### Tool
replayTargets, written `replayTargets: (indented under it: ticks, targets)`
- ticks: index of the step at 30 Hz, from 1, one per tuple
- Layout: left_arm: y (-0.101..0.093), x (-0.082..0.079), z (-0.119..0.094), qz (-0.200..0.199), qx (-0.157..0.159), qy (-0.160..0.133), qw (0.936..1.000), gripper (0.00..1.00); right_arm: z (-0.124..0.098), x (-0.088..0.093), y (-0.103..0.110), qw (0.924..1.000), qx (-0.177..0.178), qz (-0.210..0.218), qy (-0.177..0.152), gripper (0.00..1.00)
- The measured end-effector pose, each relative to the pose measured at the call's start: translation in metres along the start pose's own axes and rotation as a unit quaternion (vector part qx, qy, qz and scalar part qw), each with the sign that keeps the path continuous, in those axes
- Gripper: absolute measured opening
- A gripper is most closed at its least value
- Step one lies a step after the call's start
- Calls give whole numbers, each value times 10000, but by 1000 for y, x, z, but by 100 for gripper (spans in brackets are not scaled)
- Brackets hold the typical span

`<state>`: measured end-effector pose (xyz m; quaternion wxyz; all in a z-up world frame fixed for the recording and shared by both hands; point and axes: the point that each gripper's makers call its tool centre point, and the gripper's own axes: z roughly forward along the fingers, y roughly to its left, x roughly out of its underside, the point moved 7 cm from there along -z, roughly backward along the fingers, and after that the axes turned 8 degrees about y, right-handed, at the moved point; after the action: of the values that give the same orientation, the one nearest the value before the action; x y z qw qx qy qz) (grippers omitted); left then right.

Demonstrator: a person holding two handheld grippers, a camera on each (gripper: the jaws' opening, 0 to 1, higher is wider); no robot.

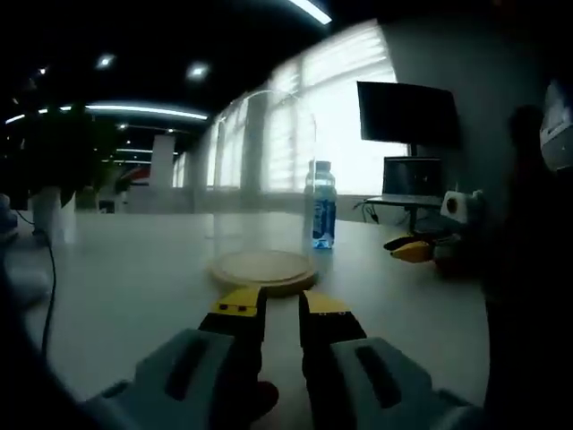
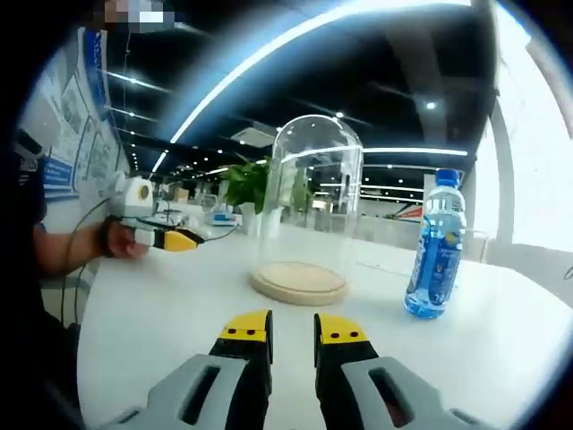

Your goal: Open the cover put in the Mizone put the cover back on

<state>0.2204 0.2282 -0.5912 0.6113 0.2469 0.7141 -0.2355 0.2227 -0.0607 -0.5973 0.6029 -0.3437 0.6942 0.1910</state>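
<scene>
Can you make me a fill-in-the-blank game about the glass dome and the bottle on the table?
The clear glass dome sits on a round ____ base.
The Mizone bottle has a ____ cap.
The bottle stands ____ the dome, not under it.
The right gripper holds ____.

Missing words: wooden; blue; beside; nothing

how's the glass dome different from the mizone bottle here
The glass dome is clear and empty, so the room shows through it; the Mizone bottle holds blue drink and has a blue cap. The dome is taller and wider than the bottle. The dome sits on a round wooden base; the bottle stands directly on the white table. Both stand upright.
</scene>
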Motion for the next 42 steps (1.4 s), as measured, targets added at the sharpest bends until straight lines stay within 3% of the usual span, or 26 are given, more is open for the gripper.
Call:
replayTargets:
  ticks: [42]
  targets:
    - [0, 1, 1, 31, -47, 74, 10000, 12, 0, 0, 0, 10000, 32, -5, -11, 12]
